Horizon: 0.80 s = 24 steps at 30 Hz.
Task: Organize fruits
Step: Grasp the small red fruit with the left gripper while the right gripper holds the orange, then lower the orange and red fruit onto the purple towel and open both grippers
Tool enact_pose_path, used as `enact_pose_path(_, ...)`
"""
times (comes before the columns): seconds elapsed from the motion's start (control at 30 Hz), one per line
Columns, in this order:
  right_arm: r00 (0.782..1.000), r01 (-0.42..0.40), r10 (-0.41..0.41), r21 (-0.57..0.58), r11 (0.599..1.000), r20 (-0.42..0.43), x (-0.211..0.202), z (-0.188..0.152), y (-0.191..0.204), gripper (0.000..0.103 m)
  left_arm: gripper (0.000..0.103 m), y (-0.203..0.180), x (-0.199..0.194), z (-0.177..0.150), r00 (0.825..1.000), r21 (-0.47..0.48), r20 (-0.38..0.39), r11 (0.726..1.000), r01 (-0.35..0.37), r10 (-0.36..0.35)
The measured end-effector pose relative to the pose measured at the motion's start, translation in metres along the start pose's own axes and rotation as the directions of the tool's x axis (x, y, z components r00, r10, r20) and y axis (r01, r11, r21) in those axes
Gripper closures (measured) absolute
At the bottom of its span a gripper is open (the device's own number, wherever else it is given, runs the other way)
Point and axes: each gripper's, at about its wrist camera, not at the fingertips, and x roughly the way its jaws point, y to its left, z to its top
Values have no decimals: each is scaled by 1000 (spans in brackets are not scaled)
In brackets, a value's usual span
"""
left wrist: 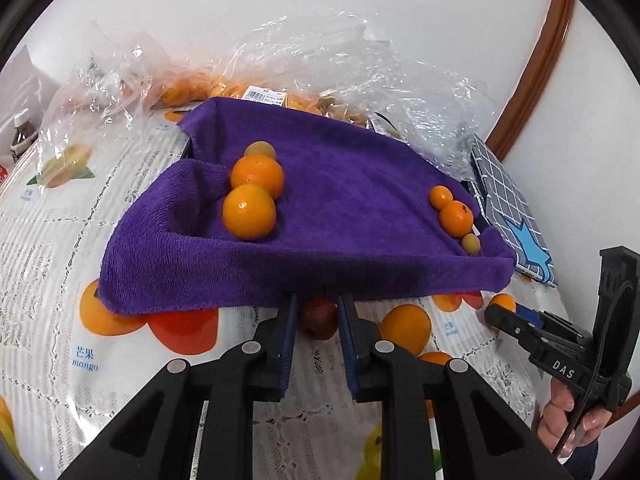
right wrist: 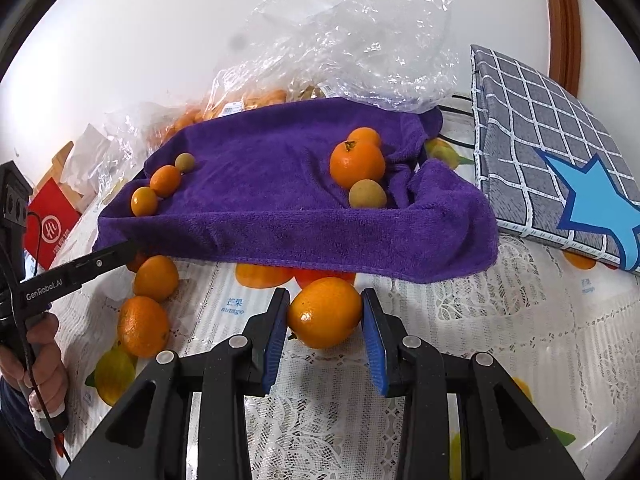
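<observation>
While both hand-held tools work at the near edge of the tray, the holdings stand as follows.

Right gripper (right wrist: 325,322): black frame, blue pads, closed on a round orange citrus fruit (right wrist: 325,312); both pads touch its flanks and the fruit sits low over the lace-patterned fruit-print tablecloth (right wrist: 500,320).

Left gripper (left wrist: 317,320): same make, jaws drawn narrow about a small dark-red round fruit (left wrist: 319,318) lying on the cloth just under the overhanging towel hem. The pads appear to touch its sides, though the hem shades the contact.

Purple terry towel (right wrist: 280,184): draped over a shallow tray and forming a lined basin. One side holds two larger oranges (left wrist: 252,194) with a small tan-green round fruit (left wrist: 260,149) behind them; the other holds two smaller oranges (left wrist: 450,208) and another tan fruit (left wrist: 471,245), each set in a row.

Loose stock: two more oranges (right wrist: 150,304) on the tablecloth beside the left tool.

Surroundings: crumpled clear plastic bags (right wrist: 352,48) with fruit behind the tray; a grey checked fabric panel with a blue star (right wrist: 560,152) to the right.

Handling note, as judgement: lift each fruit clear of the raised towel rim before moving inward, keep the squeeze light, set like beside like, and release low so that nothing rolls into the settled rows.
</observation>
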Motion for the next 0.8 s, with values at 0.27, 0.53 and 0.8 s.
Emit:
enact_pose_path(0.27,1000,13,-13,1,1000,2,-1,-2,3,67,78,-8,7,-3,998,45,-47,998,-40,42)
enact_pose_path(0.53,1000,-2,2,5,1000,5,-1,-1,1,67,80,-4,5,-2,1000,21,-29,1000,-8,9)
enact_pose_path(0.8,997,-7,7,-12,1000,71,-14,-3,6,67,80,-8,-21,1,992,29,121,999,21,-25)
